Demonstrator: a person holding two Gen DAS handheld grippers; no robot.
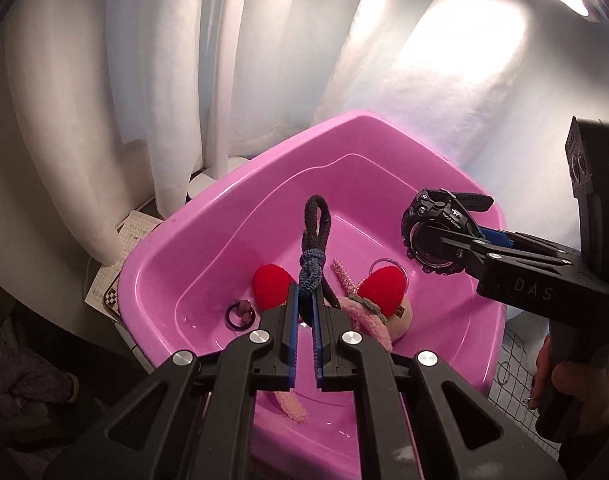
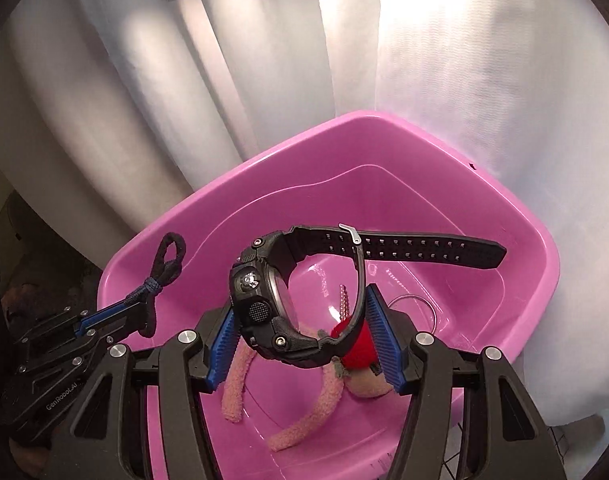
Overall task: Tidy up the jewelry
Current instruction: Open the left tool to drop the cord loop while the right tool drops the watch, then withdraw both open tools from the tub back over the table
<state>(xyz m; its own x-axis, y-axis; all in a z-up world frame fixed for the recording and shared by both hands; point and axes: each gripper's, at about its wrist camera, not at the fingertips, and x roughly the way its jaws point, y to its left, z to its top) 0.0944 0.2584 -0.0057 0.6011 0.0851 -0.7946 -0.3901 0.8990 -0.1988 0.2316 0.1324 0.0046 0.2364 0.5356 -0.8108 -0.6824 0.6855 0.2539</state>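
Observation:
A pink plastic basin (image 1: 344, 120) (image 2: 364, 120) fills the middle of both views. Over its inside, my left gripper (image 1: 304, 292) (image 2: 144, 300) is shut on a dark hair tie (image 1: 314, 232) (image 2: 166, 260) with a blue-grey knot, whose loop sticks up past the fingertips. My right gripper (image 2: 304, 320) (image 1: 444, 240) is shut on a chunky black wristwatch (image 2: 264, 304) (image 1: 432, 232), its blue pads (image 2: 380, 320) against the case and the strap; the strap's free end points right. Both hang above the basin floor. There lie a pink plush headband with red hearts (image 1: 270, 284) (image 2: 356, 348), a beaded pink clip (image 1: 344, 276) and a purple ring tie (image 1: 240, 312).
White curtains (image 1: 264, 60) hang right behind the basin. Gridded paper sheets (image 1: 132, 236) lie at the basin's left, and a grid-patterned cloth (image 1: 516, 360) at its right. A person's hand (image 1: 576, 384) holds the right gripper's handle. Dark clutter sits at lower left.

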